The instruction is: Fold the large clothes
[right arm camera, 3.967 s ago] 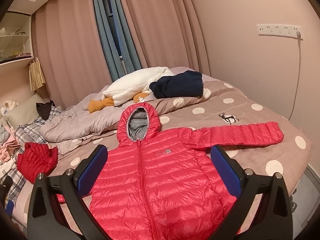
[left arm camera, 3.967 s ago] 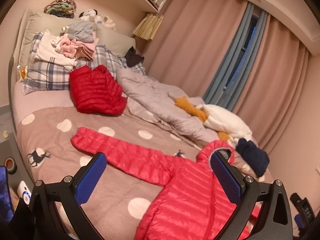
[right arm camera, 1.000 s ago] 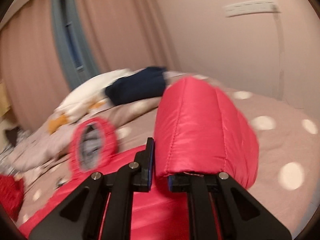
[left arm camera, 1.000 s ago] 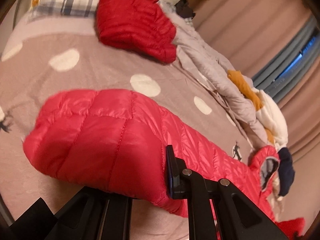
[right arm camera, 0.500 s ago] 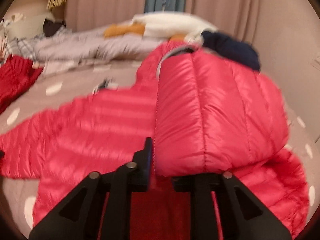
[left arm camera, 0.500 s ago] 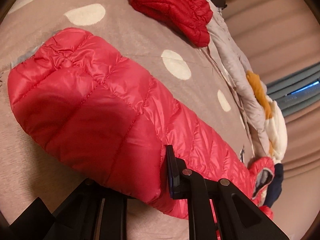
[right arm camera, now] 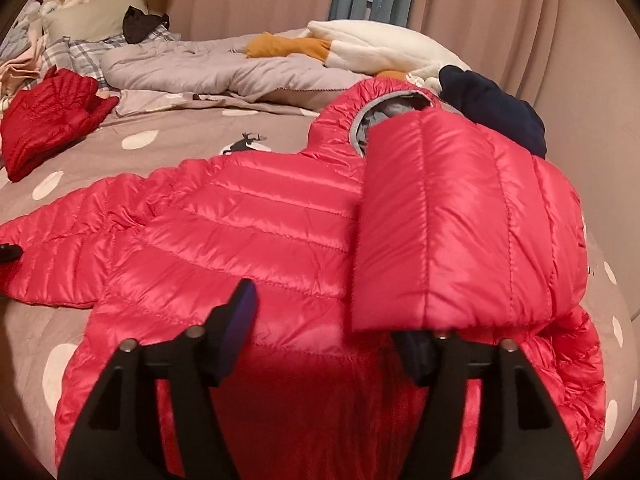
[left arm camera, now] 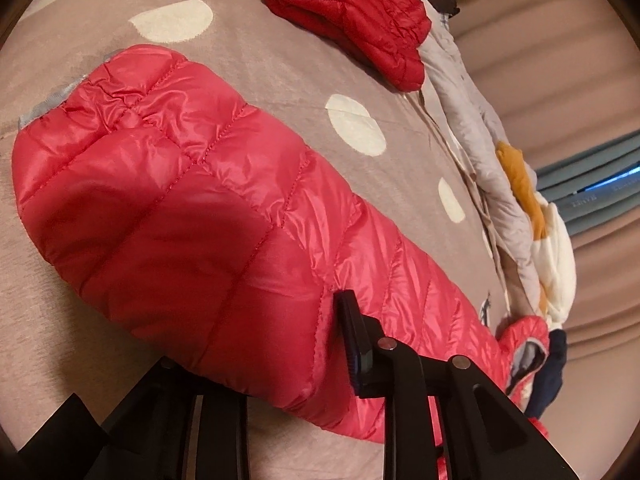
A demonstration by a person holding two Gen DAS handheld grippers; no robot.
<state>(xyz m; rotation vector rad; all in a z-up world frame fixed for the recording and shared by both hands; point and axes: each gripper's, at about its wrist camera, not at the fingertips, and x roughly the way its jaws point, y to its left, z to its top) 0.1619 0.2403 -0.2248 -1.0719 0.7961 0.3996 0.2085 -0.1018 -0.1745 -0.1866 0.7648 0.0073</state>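
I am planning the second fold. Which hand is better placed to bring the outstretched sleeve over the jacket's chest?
Left. The left fingers, opening, have the outstretched sleeve between them; the right fingers, opening too, release the folded sleeve.

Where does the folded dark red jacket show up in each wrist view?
Left wrist: folded dark red jacket at the top centre, beyond the pink jacket's sleeve.
Right wrist: it lies at the far left edge.
Shared landmark: the orange and white plush.

Left gripper (left arm camera: 296,344) frame: matte black angular arms, round silver screws
Right gripper (right arm camera: 324,332) frame: matching black arms, silver screws
Pads (right arm camera: 240,312): blue, ribbed facing on each finger
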